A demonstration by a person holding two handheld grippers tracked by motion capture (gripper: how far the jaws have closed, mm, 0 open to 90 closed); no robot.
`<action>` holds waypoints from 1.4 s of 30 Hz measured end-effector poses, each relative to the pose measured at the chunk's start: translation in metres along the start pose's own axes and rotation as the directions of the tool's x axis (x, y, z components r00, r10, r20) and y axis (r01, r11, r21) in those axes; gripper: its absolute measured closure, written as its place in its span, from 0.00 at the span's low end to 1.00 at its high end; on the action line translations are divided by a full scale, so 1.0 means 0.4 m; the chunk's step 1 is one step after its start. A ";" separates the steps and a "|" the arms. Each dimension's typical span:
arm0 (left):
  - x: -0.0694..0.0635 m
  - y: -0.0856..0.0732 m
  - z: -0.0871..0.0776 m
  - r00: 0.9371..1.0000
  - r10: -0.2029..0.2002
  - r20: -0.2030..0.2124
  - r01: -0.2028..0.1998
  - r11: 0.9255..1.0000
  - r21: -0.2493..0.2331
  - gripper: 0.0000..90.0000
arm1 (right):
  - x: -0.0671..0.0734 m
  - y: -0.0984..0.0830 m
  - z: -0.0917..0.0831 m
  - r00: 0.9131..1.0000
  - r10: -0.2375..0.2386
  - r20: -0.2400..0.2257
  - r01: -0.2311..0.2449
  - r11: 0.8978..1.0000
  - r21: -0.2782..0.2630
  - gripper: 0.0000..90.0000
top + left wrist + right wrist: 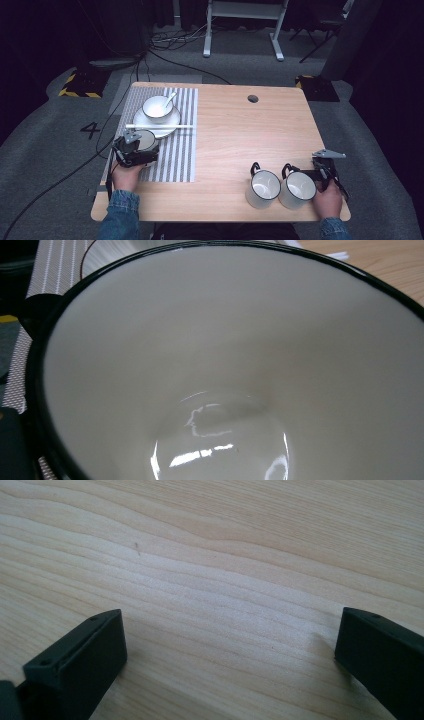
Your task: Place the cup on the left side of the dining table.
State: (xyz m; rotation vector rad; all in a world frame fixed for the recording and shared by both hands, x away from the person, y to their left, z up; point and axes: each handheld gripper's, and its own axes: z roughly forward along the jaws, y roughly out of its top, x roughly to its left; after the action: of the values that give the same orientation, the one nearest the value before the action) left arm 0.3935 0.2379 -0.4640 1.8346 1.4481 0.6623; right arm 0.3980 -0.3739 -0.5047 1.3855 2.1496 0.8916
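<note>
On the striped placemat (182,150) at the table's left, my left gripper (134,151) holds a white mug with a black rim (144,140). The left gripper view looks straight into this mug (225,365) from very close, and the jaws are hidden behind it. Two more white mugs with black handles stand near the front right edge, one on the left (262,188) and one on the right (298,189). My right gripper (323,172) is just right of them. Its jaws stand wide open (230,630) over bare wood with nothing between them.
At the back of the placemat a white bowl with a spoon (158,108) sits on a white plate (172,124), with white chopsticks (185,126) laid across its front. The wooden table (240,135) has a cable hole (253,98) at the back.
</note>
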 end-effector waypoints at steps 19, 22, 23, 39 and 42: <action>0.010 -0.034 -0.006 0.999 0.019 0.034 -0.019 1.000 -0.001 0.03 | 0.000 0.000 0.000 1.000 0.000 0.000 0.000 1.000 0.000 0.00; 0.010 -0.036 -0.008 0.999 0.024 0.031 -0.024 1.000 0.004 0.03 | 0.000 0.000 0.000 1.000 -0.001 0.001 0.001 1.000 0.001 0.00; 0.010 -0.036 -0.010 0.999 0.025 0.030 -0.025 1.000 0.006 0.03 | 0.000 0.000 0.000 1.000 0.000 0.000 0.000 1.000 0.001 0.00; -0.023 -0.046 -0.119 0.999 0.036 -0.025 -0.038 0.997 -0.072 0.00 | -0.002 0.001 0.002 1.000 -0.012 -0.003 0.012 1.000 0.000 0.00; -0.028 -0.052 -0.147 0.999 0.037 0.004 -0.036 0.996 -0.082 0.00 | -0.002 0.001 0.002 1.000 -0.012 -0.003 0.012 1.000 0.000 0.00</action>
State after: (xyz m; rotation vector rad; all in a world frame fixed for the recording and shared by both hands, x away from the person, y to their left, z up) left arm 0.3338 0.2422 -0.4431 1.8021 1.3666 0.7235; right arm 0.3989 -0.3745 -0.5050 1.3704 2.1580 0.8893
